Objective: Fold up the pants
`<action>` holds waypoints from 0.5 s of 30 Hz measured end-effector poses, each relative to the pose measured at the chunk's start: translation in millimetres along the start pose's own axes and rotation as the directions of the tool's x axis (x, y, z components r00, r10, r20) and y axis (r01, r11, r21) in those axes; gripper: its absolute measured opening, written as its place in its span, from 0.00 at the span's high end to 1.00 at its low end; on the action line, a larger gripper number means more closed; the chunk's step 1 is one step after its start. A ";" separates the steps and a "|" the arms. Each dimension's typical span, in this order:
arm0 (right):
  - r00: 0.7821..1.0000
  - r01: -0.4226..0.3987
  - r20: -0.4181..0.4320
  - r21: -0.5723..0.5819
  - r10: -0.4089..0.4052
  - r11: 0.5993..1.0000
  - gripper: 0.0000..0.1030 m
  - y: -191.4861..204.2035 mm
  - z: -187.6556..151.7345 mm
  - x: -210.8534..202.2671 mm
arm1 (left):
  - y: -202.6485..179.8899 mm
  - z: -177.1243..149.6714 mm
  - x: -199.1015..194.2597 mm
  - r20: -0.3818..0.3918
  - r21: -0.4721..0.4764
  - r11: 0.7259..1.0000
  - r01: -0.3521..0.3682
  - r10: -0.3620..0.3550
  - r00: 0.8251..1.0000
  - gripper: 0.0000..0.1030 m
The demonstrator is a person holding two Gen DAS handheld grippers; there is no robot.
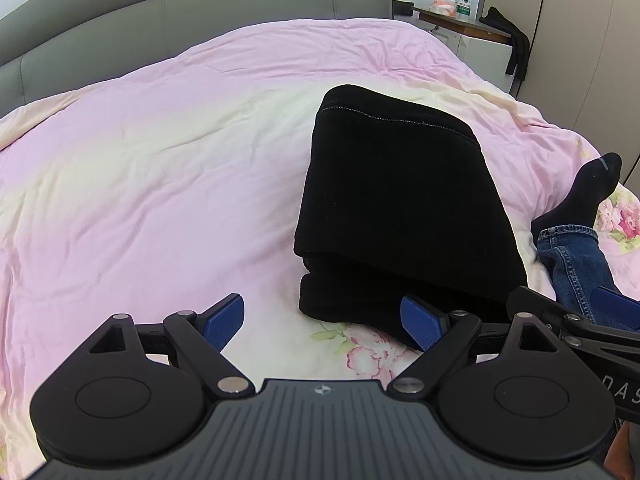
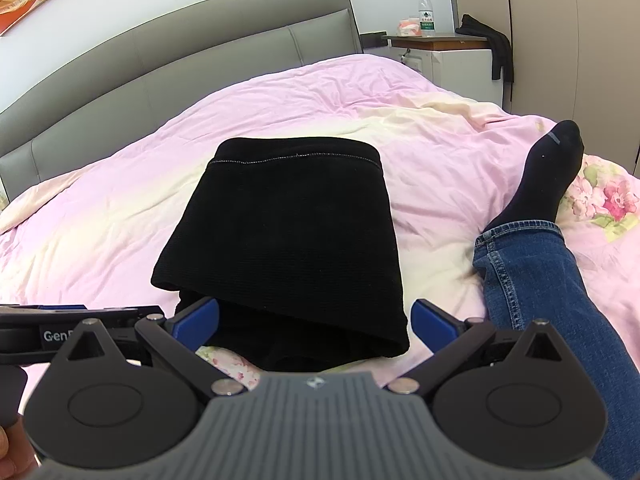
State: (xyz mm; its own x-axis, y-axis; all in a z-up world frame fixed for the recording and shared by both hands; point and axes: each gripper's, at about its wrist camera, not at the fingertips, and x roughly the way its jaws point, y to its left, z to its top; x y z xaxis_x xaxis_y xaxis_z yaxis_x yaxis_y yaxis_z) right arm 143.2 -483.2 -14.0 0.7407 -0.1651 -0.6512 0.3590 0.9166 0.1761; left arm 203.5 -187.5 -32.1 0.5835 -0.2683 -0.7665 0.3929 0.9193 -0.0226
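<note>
Left gripper (image 1: pixel 322 322): blue pads (image 1: pixel 224 322) spread wide, pinching nothing, hovering low over the pink duvet (image 1: pixel 140 184). Just ahead of the right-hand pad, touching or nearly so, the near corner of the folded black pants (image 1: pixel 396 208); bare duvet between the two pads, with a floral patch just below.

Right gripper (image 2: pixel 316 322): pads (image 2: pixel 198 322) likewise spread wide, gripping nothing, set either side of the near end of the pants, whose folded lower layers lie between them. Whether either pad touches the cloth, cannot tell.

Folded into a compact stack, stitched hem at the far end, away from both sets of fingers. Right of the stack, a person's leg in blue jeans (image 2: pixel 548 280) with a black sock (image 2: pixel 548 172). Far beyond, a grey padded headboard (image 2: pixel 200 52); at far right, a nightstand (image 2: pixel 452 56) bearing a water bottle (image 2: pixel 426 14), dark cloth (image 2: pixel 490 42) draped off its edge.
</note>
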 end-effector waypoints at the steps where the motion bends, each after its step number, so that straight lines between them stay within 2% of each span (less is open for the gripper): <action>1: 1.000 0.000 0.000 0.000 0.000 1.000 0.05 0.0 0.0 0.1 | 0.1 0.0 0.0 0.000 0.000 1.000 0.000 0.000 1.000 0.00; 15: 1.000 0.003 -0.002 0.004 -0.003 1.000 0.05 -0.8 -1.9 -0.2 | 0.3 0.2 0.8 -0.005 0.002 1.000 -0.003 0.003 1.000 0.00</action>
State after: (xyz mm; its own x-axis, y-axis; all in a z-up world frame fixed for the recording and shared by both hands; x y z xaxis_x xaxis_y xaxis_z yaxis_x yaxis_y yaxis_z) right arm 141.7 -483.2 -15.4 0.7385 -0.1673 -0.6532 0.3634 0.9147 0.1767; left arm 204.3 -187.5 -32.6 0.5811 -0.2637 -0.7699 0.3922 0.9197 -0.0189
